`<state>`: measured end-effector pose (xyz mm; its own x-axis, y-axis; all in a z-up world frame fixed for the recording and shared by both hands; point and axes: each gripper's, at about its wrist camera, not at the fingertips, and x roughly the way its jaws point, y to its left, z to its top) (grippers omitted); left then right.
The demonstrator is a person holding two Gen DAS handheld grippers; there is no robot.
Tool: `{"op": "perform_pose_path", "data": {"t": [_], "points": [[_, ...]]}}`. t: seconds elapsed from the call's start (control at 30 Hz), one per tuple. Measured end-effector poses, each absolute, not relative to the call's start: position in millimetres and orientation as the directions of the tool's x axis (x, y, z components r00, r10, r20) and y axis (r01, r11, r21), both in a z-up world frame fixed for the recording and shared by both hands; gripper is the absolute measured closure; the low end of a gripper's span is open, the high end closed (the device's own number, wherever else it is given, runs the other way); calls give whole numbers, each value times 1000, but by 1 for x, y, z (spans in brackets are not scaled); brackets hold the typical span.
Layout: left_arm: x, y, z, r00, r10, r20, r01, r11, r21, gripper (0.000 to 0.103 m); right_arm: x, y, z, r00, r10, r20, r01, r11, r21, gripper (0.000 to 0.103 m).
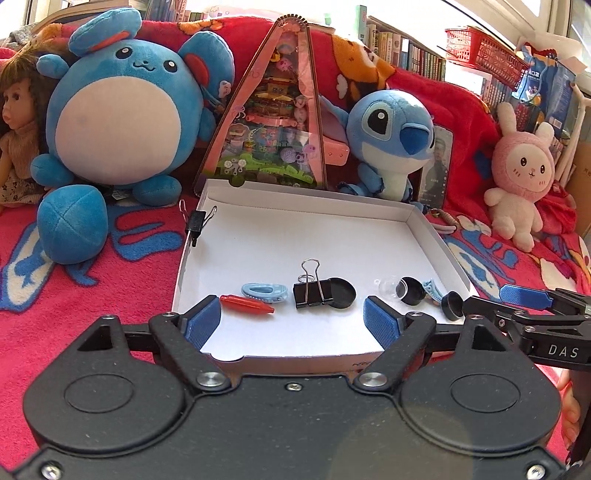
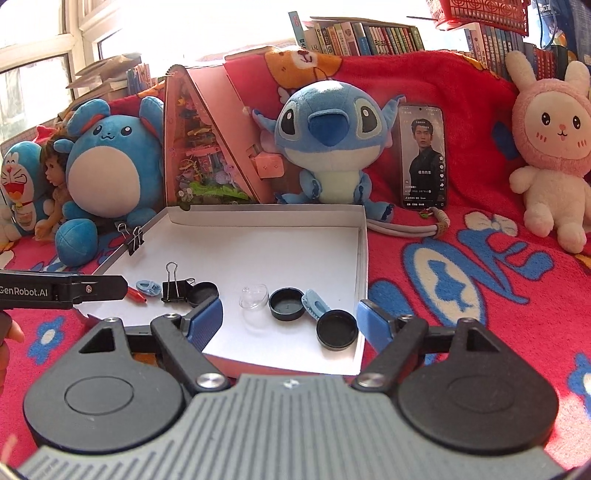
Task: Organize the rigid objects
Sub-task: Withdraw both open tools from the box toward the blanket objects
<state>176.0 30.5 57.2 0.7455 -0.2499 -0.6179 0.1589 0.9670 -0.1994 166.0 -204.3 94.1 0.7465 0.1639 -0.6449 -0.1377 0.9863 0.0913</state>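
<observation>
Left wrist: binder clip (image 1: 313, 292) beyond tool (image 1: 291, 322)

The left claw (image 1: 291, 323) is matte black, with ribbed blue pads (image 1: 201, 325), silver screws and two round housings. The right claw (image 2: 290, 321) matches it, but has a ridged grey body and white "DAS" lettering; "GenRobot.AI" marks the left one's side.

A home, likely a child's room: plush toys (image 2: 325, 144) line a red cartoon blanket (image 2: 461, 266), bookshelves (image 2: 369, 35) behind.

Doraemon plush (image 2: 16, 184) cut off at left edge
</observation>
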Motion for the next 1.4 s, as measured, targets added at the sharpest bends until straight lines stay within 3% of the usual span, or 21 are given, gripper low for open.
{"op": "perform_pose_path", "data": {"t": [0.73, 1.17, 1.4], "points": [[87, 12, 50, 731, -339, -592, 293, 940, -176, 18, 96, -198, 96, 764, 216, -608, -245, 969, 37, 6], [48, 6, 38, 696, -379, -609, 355, 920, -167, 18, 62, -211, 88, 757, 190, -625, -242, 970, 2, 6], [33, 2, 30, 654, -413, -634, 401, 900, -172, 29, 38, -211, 79, 723, 227, -652, -312, 950, -15, 6]]}}
